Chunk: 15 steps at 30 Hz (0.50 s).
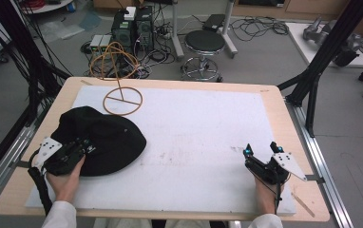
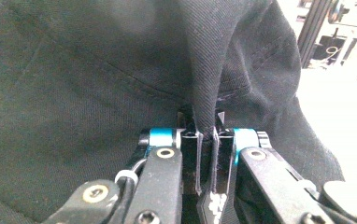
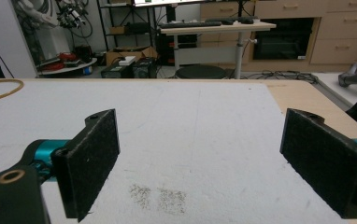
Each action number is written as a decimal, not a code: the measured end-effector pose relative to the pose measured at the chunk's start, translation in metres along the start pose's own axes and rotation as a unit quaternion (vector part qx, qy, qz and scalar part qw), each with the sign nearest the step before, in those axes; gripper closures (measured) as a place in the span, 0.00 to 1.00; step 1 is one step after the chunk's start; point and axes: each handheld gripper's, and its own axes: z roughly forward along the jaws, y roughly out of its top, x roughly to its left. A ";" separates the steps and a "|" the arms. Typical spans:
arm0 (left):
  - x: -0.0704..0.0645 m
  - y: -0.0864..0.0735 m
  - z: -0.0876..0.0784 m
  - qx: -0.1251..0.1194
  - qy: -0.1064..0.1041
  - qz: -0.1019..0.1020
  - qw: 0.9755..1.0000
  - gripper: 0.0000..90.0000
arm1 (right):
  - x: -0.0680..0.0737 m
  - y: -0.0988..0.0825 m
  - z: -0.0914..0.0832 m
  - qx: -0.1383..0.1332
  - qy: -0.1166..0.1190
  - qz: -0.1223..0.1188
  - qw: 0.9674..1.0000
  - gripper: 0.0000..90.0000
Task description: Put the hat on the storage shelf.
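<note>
Black hat [image 1: 101, 137] lies crumpled on the white mat [image 1: 194, 142], at the tip of my left tongs [image 1: 82, 145] and spreading away in front of them twd the wire hat stand [image 1: 122, 100], which sits well beyond the hat on the far side of the mat. Judging from that: the pick is made, a fold of the fabric is pinched, but the hat's bulk is still down on the mat, not lifted, and nothing's on the stand yet. So the lift, carry and hanging are all left, I'd say.

Left tongs [image 2: 206, 135] are clamped as tight as they go on a ridge of the black cloth, which rises straight up btwn the pads; rest of the hat drapes to both sides and ahead of the jaws.

Right tongs [image 1: 260, 151] rest on the mat well apart from the hat, off to its right. Their jaws stand wide apart w/ nothing btwn the pads [image 3: 92, 158], just bare mat in front
</note>
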 end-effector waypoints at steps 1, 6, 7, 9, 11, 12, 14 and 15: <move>0.000 0.000 0.000 0.000 0.000 0.000 1.000 0.95 | 0.000 0.000 0.000 0.002 0.000 0.001 1.000 0.12; -0.002 0.007 -0.004 -0.017 -0.010 0.001 1.000 0.95 | 0.000 0.000 0.001 0.002 0.001 0.001 1.000 0.12; -0.003 0.011 -0.006 -0.025 -0.016 0.000 1.000 0.95 | 0.000 0.000 0.000 0.002 -0.001 -0.001 1.000 0.12; -0.004 0.014 -0.007 -0.030 -0.017 0.003 0.999 0.95 | 0.000 0.000 0.000 0.004 -0.002 -0.004 1.000 0.12; -0.005 0.018 -0.009 -0.041 -0.020 0.007 0.999 0.95 | 0.001 0.000 0.001 0.002 -0.002 -0.006 1.000 0.12; -0.005 0.021 -0.010 -0.046 -0.023 0.010 0.999 0.95 | 0.001 0.000 0.001 0.002 -0.002 -0.007 1.000 0.12; -0.007 0.025 -0.013 -0.054 -0.023 0.014 0.998 0.95 | 0.000 0.000 0.001 0.003 -0.002 -0.006 1.000 0.12; -0.007 0.027 -0.014 -0.059 -0.023 0.015 0.998 0.95 | 0.000 0.000 0.002 0.002 -0.004 -0.009 1.000 0.12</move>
